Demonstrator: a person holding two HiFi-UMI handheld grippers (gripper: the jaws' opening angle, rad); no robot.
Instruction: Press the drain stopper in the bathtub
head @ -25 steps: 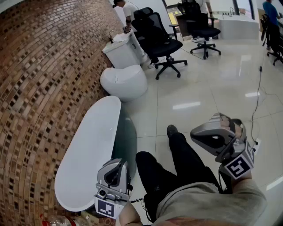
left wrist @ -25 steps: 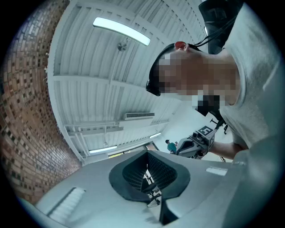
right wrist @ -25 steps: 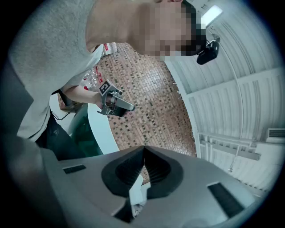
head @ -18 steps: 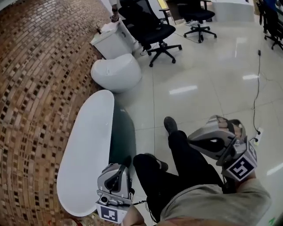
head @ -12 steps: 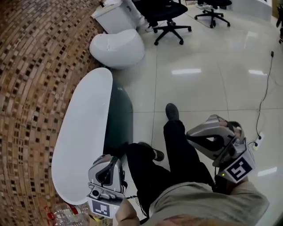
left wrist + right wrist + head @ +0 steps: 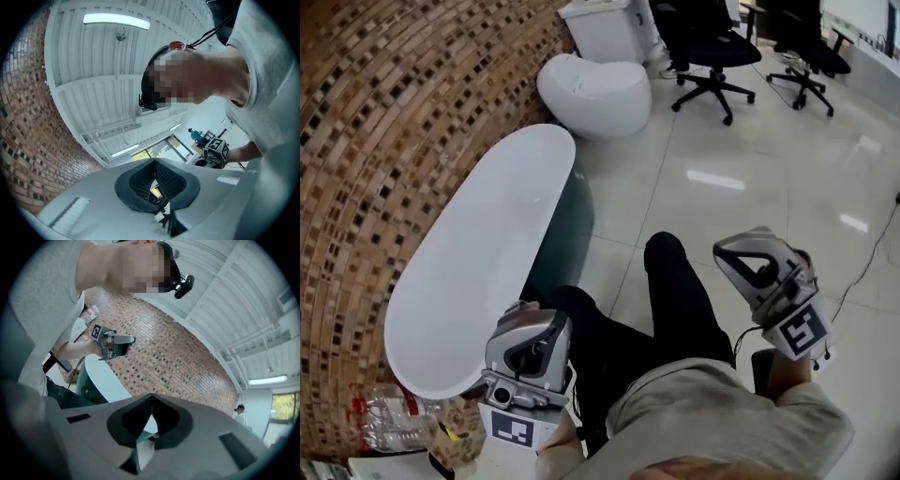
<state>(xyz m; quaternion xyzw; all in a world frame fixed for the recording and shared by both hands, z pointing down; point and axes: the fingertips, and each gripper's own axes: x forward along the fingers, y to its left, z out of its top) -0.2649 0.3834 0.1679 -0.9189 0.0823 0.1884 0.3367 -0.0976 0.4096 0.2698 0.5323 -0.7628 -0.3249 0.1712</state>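
Only the head view shows whole the long white oval bathtub with dark green side [image 6: 478, 253], at ten o'clock along the brown mosaic wall [image 6: 375, 122]; its drain stopper cannot be made out in any view. The grey left gripper [image 6: 154, 161], at seven o'clock there, and the grey right gripper [image 6: 151, 408], at four o'clock, tilt up toward the ceiling [image 6: 93, 56], fingers pressed together, empty.

I can't find the drain stopper in the bathtub [image 6: 478, 253]; the tub's near end sits behind my left claw [image 6: 528, 352], and the bottles [image 6: 389, 422] beside it are too blurred to count.
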